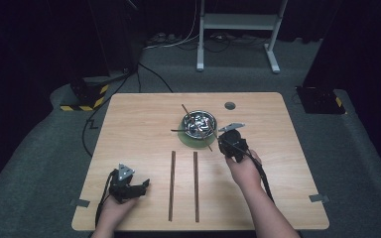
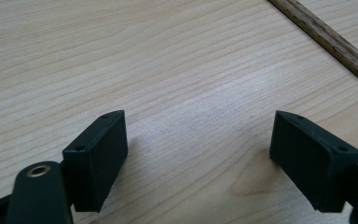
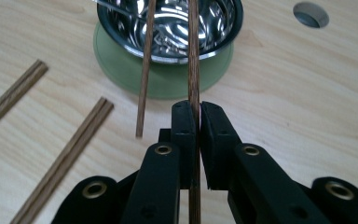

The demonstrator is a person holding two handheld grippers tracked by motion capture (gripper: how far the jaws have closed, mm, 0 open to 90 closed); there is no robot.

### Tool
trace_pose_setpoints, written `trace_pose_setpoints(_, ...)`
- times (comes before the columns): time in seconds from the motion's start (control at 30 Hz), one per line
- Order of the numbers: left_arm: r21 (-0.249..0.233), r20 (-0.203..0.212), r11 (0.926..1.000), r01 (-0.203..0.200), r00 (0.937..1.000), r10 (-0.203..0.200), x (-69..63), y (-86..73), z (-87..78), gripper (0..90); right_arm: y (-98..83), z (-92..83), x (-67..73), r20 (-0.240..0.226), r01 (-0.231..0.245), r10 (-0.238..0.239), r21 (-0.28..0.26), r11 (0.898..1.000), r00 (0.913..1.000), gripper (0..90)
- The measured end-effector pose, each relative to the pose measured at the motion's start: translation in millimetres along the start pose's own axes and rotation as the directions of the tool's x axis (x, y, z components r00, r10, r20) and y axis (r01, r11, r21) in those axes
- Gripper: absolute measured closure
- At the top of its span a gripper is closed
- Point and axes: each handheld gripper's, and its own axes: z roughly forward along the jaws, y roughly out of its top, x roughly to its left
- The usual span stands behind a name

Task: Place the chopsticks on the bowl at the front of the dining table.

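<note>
Left gripper (image 2: 198,154): two black jaws standing wide apart with nothing between them, over a pale wooden table (image 2: 168,70); one brown wooden stick (image 2: 328,39) crossing the upper right corner.

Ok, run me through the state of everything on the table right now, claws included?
Right claw: shut on a wooden stick that leans out of the bowl.
Left claw: open, nothing between its jaws, low over the table.
Steel bowl: upright on a green coaster, with sticks poking out.
Second stick: leaning on the bowl's rim, untouched.
Two stick pairs: lying flat, parallel, apart.
</note>
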Motion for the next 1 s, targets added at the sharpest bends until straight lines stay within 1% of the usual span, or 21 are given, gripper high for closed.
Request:
trace_pose_setpoints(0.2, -0.001, 0.004, 1.0000, 0.001, 1.0000, -0.001, 0.1, 0.0, 0.1, 19.1, 18.9, 12.0, 5.1, -0.010, -0.018, 0.018, -0.008, 1.000, 0.9998, 84.4)
trace_pose_setpoints(0.33, 0.000, 0.003, 1.0000, 0.000, 1.0000, 0.000, 0.1, 0.0, 0.0, 19.1, 29.9, 18.4, 7.4, -0.014, -0.020, 0.019, -0.006, 1.000, 0.9997, 84.4)
trace_pose_setpoints(0.4, 0.000, 0.003, 1.0000, 0.000, 1.0000, 0.000, 0.1, 0.0, 0.0, 19.1, 35.6, 21.2, 7.7, -0.009, -0.015, 0.015, -0.008, 1.000, 0.9998, 84.4)
trace_pose_setpoints(0.47, 0.000, 0.001, 1.0000, -0.001, 1.0000, 0.001, 0.1, 0.0, 0.0, 19.1, 41.3, 23.4, 8.6, -0.009, -0.022, 0.022, -0.012, 1.000, 0.9997, 84.4)
trace_pose_setpoints(0.57, -0.004, 0.001, 1.0000, 0.001, 1.0000, -0.001, -0.1, -0.2, 0.0, 19.2, 49.1, 28.0, 8.9, -0.013, -0.017, 0.016, -0.006, 1.000, 0.9998, 84.3)
trace_pose_setpoints(0.67, -0.003, 0.003, 1.0000, -0.001, 1.0000, 0.001, 0.0, -0.2, -0.2, 19.4, 55.6, 34.0, 10.3, -0.006, -0.020, 0.020, -0.007, 1.000, 0.9998, 84.4)
trace_pose_setpoints(0.73, -0.003, 0.002, 1.0000, -0.001, 1.0000, 0.001, 0.0, -0.2, -0.2, 19.4, 59.7, 38.8, 11.4, 0.001, -0.010, 0.010, -0.005, 1.000, 0.9999, 84.3)
trace_pose_setpoints(0.83, -0.005, 0.001, 1.0000, 0.001, 1.0000, -0.001, -0.1, -0.3, 0.0, 19.3, 65.0, 46.6, 14.1, 0.002, -0.010, 0.010, -0.003, 1.000, 1.0000, 84.3)
trace_pose_setpoints(0.93, -0.005, 0.001, 1.0000, -0.002, 1.0000, 0.002, 0.1, -0.2, 0.0, 19.3, 69.3, 55.6, 15.1, -0.012, -0.029, 0.029, 0.009, 1.000, 0.9995, 84.3)
trace_pose_setpoints(1.0, -0.004, 0.001, 1.0000, -0.002, 1.0000, 0.003, 0.1, -0.2, -0.1, 19.4, 73.4, 61.3, 16.3, 0.002, -0.018, 0.018, 0.015, 1.000, 0.9998, 84.3)
